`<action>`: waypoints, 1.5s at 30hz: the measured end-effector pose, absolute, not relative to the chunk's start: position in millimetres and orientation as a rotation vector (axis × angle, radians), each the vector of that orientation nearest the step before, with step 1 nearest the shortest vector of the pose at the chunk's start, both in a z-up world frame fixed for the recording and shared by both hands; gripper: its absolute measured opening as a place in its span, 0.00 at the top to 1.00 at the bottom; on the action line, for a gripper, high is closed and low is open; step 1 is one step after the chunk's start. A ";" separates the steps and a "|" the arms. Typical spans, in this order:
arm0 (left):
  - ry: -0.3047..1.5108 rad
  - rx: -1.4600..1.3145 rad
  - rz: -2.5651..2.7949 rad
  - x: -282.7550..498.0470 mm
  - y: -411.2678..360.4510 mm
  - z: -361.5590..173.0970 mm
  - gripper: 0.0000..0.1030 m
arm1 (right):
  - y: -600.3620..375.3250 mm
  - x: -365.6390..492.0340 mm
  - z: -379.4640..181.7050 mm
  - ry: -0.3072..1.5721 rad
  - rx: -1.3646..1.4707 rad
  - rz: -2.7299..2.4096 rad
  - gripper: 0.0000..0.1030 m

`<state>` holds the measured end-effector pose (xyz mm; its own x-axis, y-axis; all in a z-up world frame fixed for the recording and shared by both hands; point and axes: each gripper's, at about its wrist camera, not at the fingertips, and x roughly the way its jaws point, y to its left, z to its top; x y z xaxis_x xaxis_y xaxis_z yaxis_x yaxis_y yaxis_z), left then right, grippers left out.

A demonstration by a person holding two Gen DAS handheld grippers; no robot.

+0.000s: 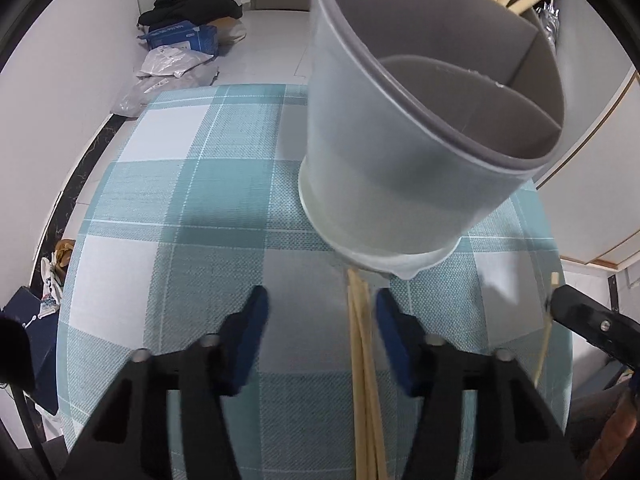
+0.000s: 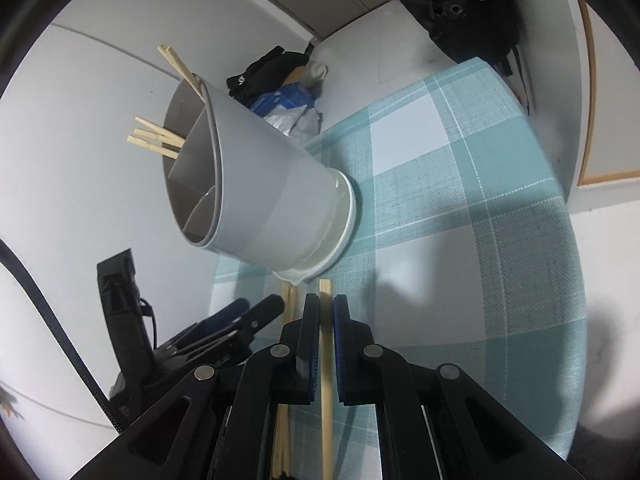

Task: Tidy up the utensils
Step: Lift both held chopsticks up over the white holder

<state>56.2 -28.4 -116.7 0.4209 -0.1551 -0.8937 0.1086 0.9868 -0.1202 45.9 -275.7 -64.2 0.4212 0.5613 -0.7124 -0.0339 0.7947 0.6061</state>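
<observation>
— Any lettering readable anywhere?
— Only pale print on the blue cardboard box (image 1: 182, 40) lying on the floor by the wall, too blurred to make out. Same on the white plastic bag (image 1: 172, 60) beside it: dark marks, unreadable.

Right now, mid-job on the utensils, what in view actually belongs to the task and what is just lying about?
Belongs to the job:
- grey divided utensil holder, some chopsticks already inside
- chopstick clamped in the right hand-held gripper
- loose chopsticks on the table between the left hand-held gripper fingers

Just lying about:
- black clothing
- blue box
- plastic bags on the floor
</observation>
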 end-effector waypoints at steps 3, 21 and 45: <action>1.144 -0.073 -0.171 58.4 -27.3 -120.4 0.73 | -274.3 54.8 -69.6 1.081 0.554 0.403 0.94; 1.035 -0.176 -0.210 49.8 -26.4 -96.7 0.97 | -259.3 52.9 -57.5 1.030 0.467 0.392 0.94; 0.712 -0.200 -0.298 1.1 0.2 -15.0 0.97 | -226.7 15.9 -0.4 0.718 0.221 0.369 0.94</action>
<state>1.1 0.2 -15.0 0.7175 -0.3347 -0.6109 0.1995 0.9390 -0.2801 15.9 -226.7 -0.4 0.6928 0.4020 -0.5986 -0.2522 0.9128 0.3211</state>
